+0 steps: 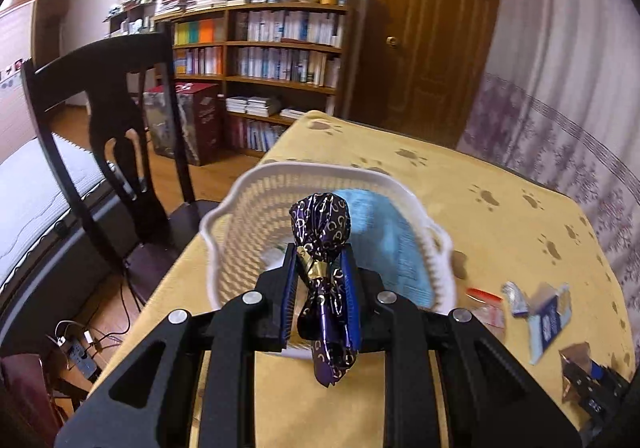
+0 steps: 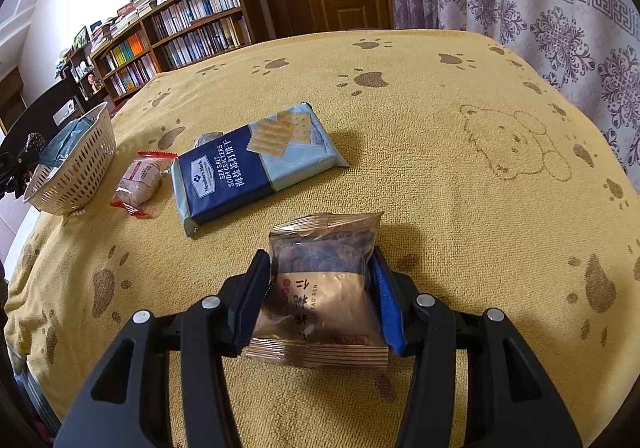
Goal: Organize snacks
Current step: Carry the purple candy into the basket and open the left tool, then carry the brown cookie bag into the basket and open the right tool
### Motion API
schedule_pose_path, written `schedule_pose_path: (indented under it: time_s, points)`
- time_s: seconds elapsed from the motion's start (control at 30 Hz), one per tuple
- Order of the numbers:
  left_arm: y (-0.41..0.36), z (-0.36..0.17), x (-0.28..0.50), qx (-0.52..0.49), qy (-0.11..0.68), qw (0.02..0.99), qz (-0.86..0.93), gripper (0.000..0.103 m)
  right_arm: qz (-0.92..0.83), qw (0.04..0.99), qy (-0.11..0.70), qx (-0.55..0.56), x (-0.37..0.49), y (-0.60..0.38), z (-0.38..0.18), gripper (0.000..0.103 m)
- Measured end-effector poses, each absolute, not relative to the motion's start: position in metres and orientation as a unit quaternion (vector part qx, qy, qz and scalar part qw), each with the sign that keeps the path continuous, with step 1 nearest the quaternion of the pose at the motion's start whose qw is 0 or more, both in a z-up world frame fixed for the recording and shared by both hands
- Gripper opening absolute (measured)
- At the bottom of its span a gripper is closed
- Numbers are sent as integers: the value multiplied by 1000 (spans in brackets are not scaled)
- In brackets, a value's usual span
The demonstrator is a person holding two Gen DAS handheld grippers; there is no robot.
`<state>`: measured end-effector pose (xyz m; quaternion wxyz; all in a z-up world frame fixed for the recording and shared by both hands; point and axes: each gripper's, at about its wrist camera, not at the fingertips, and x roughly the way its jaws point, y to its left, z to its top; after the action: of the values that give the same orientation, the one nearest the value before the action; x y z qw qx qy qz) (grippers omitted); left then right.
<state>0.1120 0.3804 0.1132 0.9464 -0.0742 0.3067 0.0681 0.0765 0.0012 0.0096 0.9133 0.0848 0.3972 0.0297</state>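
My left gripper [image 1: 318, 260] is shut on a purple foil-wrapped candy [image 1: 320, 226] with gold print, held over the near rim of a white slotted basket [image 1: 224, 207]. A light blue packet [image 1: 384, 240] lies inside the basket. My right gripper [image 2: 320, 260] is shut on a gold snack packet [image 2: 320, 300] with dark pieces showing through its clear top, just above the yellow paw-print cloth [image 2: 440, 167]. A navy soda cracker pack [image 2: 248, 167] and a small red-edged packet [image 2: 138, 179] lie between the right gripper and the basket [image 2: 76, 167].
A small silver packet [image 2: 208, 137] peeks out behind the cracker pack. A dark wooden chair [image 1: 112, 119] stands at the table's left edge beside the basket. A patterned curtain [image 2: 560, 27] hangs along the table's far side. Bookshelves and a door are behind.
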Motion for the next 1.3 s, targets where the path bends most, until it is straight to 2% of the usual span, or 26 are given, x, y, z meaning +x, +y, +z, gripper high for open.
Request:
schedule_pose_path:
  time_s: [0.27,0.3,0.37,0.4,0.43,0.67,0.73,0.93,1.3]
  points:
    - [391,105,123,-83,311,943,82,22,29,913,397,84,76,1,10,50]
    - [392,104,124,-83,311,943,85,24,29,913,397,84,76,1,10,50]
    - [394,102,124,-85,311,942,90,38,30,913,397,85,76,1,9,50]
    - [395,101,124,-87,310,942,95,56,29,913,397,85,76,1,9,50]
    - [396,101,123,-89,308,942,101,64,29,913,397,84,76,1,9,50]
    - [389,101,119,-85,295,946,105,74,29,914,397,84,76,1,9,50]
    - [387,103,116,-82,285,948,111,81,28,914,397,82,77,1,9,50]
    - [385,108,108,-77,265,953,128,88,25,914,399,74,77,2,10,51]
    - [386,109,103,-73,261,953,138,92,16,914,402,54,73,9,10,53]
